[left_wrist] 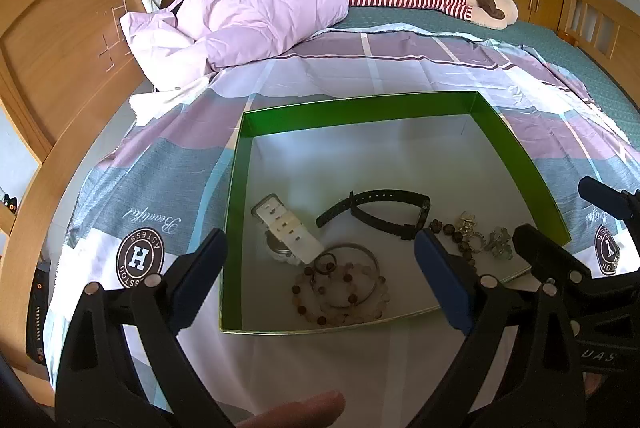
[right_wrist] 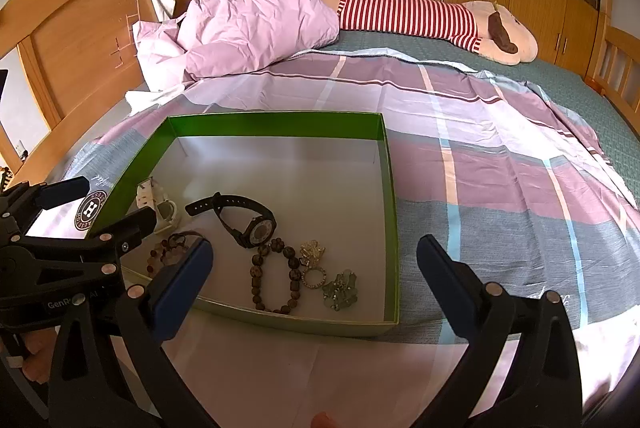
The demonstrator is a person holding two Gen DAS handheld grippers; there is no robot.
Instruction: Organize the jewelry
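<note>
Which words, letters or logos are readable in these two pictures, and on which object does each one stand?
"H": centre of the round badge on the bedsheet.
"Beautiful": script on the sheet, upside down.
"GenRo": left gripper's body, partly hidden.
"UAS": right gripper's body, cut off.
Badge ring lettering and headboard marks: not reliably readable.

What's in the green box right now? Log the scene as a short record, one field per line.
surface: plaid bedsheet
container: green box, open, no lid in view
watches: black watch; white watch
bracelets: dark bead bracelet; pale bead bracelet
small pieces: ring, brooches beside it
left gripper: jaws open, holding nothing
right gripper: jaws open, holding nothing
</note>
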